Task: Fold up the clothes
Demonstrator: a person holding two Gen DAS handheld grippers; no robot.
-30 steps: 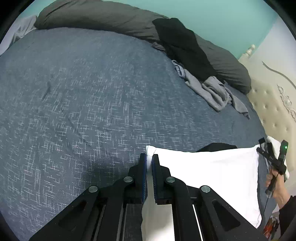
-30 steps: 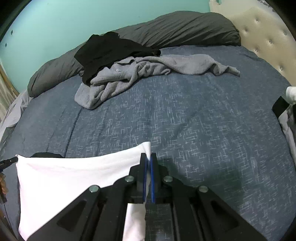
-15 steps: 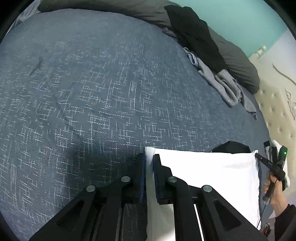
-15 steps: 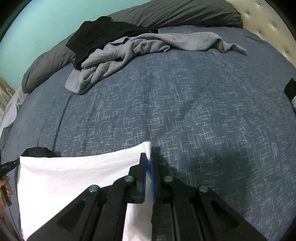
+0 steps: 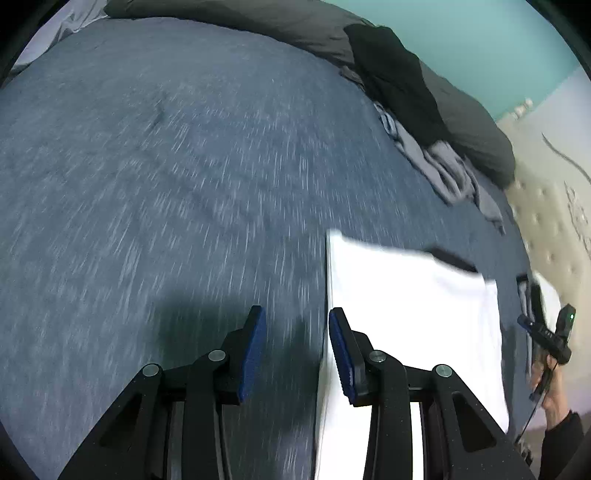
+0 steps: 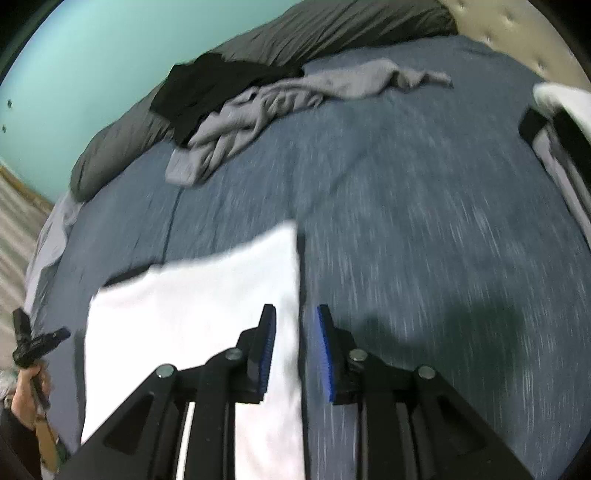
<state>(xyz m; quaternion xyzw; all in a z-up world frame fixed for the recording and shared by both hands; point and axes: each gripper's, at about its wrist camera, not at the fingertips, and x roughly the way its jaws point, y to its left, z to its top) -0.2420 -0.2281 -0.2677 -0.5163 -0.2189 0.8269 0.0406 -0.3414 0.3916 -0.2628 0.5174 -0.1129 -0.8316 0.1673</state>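
Across the blue bedspread (image 5: 155,192) ahead of me lie a crumpled grey garment (image 6: 258,107) and a black one (image 6: 207,88) against the dark pillows (image 6: 332,29), well apart from my work; nothing stands in the way; the folded white shirt (image 5: 413,306) lies flat between my two tools, its long side running toward me; my left gripper (image 5: 297,345) and right gripper (image 6: 293,349) both hang spread wide, holding nothing, each above a shirt edge.

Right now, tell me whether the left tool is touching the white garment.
Cannot tell. In the left wrist view the left tool is open, and one finger overlaps the white garment's edge, but motion blur hides any contact or gap.
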